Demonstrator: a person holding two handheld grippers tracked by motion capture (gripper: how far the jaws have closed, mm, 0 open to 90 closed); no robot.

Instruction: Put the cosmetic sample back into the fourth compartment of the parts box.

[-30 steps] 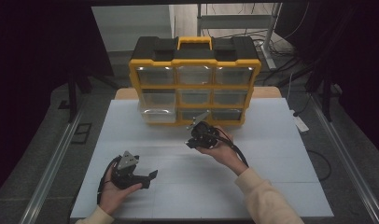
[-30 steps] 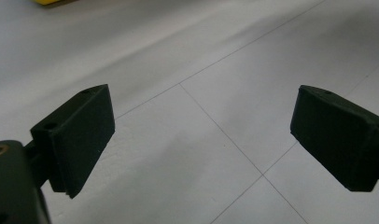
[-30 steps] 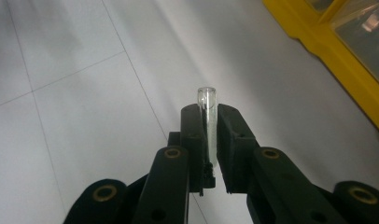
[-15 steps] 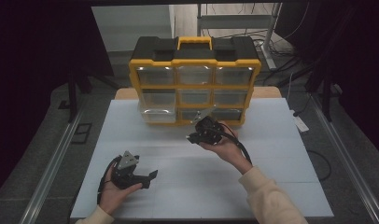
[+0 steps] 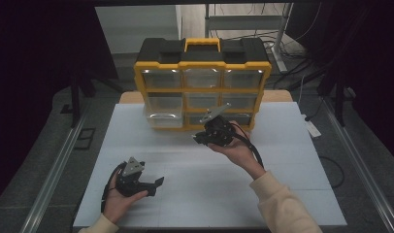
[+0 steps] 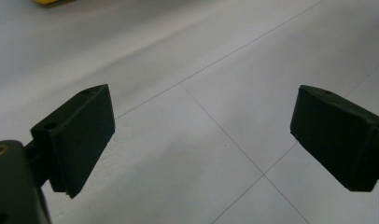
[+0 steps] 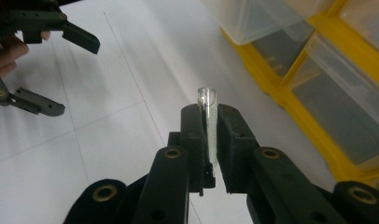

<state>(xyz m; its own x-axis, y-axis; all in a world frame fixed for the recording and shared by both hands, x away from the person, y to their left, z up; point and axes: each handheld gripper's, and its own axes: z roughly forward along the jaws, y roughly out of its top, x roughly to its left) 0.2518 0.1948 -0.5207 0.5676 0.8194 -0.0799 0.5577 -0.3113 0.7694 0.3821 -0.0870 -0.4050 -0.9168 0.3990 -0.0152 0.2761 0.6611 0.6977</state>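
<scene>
Pinching a small clear glass tube (image 7: 207, 122) between my right tongs (image 5: 210, 137), I have it up off the table (image 5: 282, 160), just in front of the yellow drawer organiser (image 5: 203, 87). I judge this the carrying step: the tube is picked up and looks bound for one of the clear drawers, perhaps the lower-left drawer (image 5: 162, 119) that stands pulled out. The tube's long axis runs along the jaws, with its open mouth poking out past the tips and its other end tucked back between them. My left tongs (image 5: 146, 185) rest low near the front of the table, spread wide on nothing. Next I need to swing the tube's mouth toward the chosen drawer and keep it from slipping lengthwise.
</scene>
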